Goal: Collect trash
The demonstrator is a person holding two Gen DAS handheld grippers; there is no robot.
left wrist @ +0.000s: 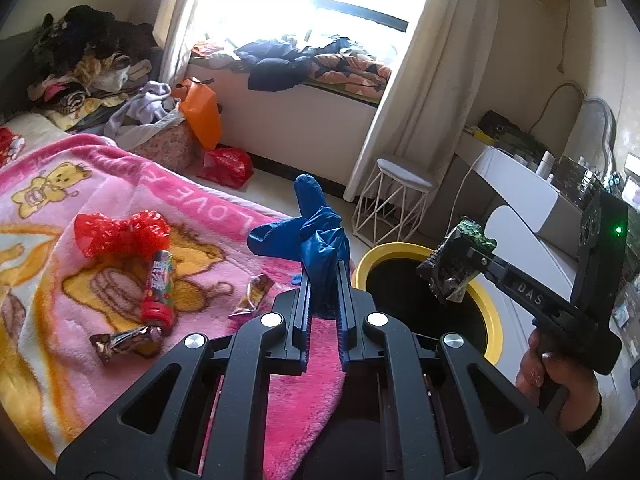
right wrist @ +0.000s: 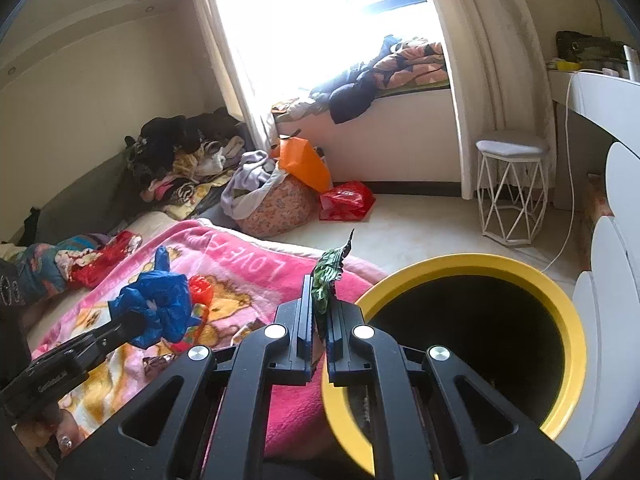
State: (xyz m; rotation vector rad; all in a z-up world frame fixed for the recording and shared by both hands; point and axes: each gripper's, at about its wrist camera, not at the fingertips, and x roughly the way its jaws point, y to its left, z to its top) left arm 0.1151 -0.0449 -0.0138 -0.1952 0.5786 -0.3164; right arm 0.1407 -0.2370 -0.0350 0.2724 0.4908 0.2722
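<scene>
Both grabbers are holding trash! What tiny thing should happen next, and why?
Probably the right gripper should open and drop its green wrapper. In the left wrist view the wrapper hangs over the dark mouth of the yellow-rimmed bin, so it looks ready to fall in. The left gripper, shut on the blue glove, sits short of the rim.

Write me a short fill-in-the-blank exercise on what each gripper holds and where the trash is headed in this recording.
1. The left gripper is shut on a crumpled glove coloured ____.
2. The right gripper is shut on a dark green ____.
3. The bin beside the bed has a rim coloured ____.
4. The red-capped tube lies on the ____ blanket.

Missing words: blue; wrapper; yellow; pink
</scene>
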